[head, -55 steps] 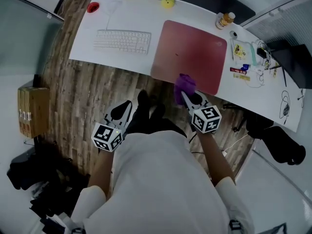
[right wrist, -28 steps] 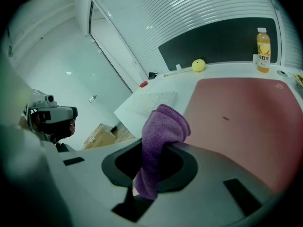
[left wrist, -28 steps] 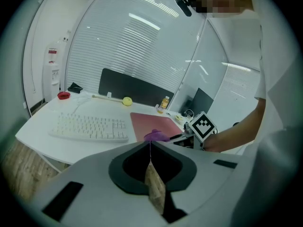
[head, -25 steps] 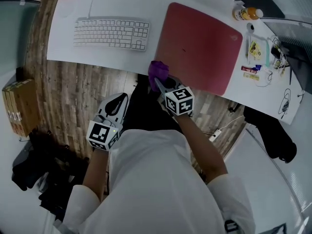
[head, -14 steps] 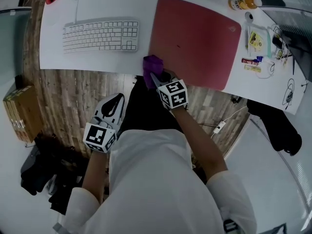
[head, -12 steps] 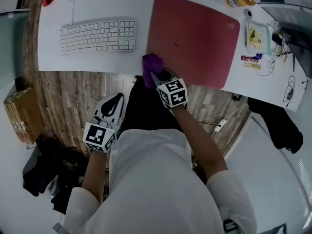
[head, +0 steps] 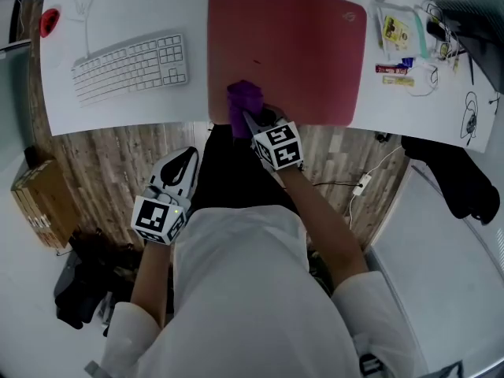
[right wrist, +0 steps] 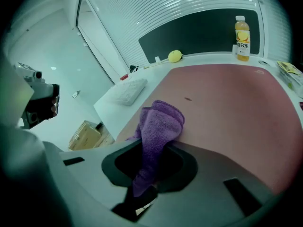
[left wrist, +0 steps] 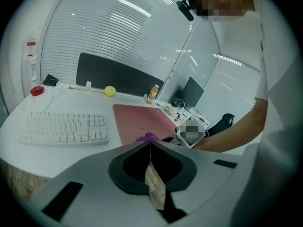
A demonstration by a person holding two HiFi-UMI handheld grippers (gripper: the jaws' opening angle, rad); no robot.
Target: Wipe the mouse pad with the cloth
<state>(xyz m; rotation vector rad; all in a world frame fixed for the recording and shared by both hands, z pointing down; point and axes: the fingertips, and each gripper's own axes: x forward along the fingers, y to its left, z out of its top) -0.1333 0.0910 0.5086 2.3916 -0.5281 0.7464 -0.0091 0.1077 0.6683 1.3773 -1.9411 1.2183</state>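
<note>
A large red mouse pad (head: 295,46) lies on the white desk (head: 118,14); it also fills the right gripper view (right wrist: 236,108). My right gripper (head: 250,119) is shut on a folded purple cloth (head: 244,101), whose bunched end rests on the pad's near left edge (right wrist: 161,124). My left gripper (head: 179,172) hangs below the desk edge over the wooden floor, jaws shut with nothing between them. In the left gripper view the pad (left wrist: 142,122) and a bit of the cloth (left wrist: 148,137) show beyond its closed jaws.
A white keyboard (head: 130,65) lies left of the pad. Small packets and cables (head: 409,46) sit to the pad's right, and a drink bottle (right wrist: 242,32) and a yellow ball (right wrist: 175,56) at the desk's back. A cardboard box (head: 43,203) stands on the floor.
My right gripper has carried the purple cloth from the pad's near right side across to its near left edge and onto the pad. The left gripper has stayed low by the body.
</note>
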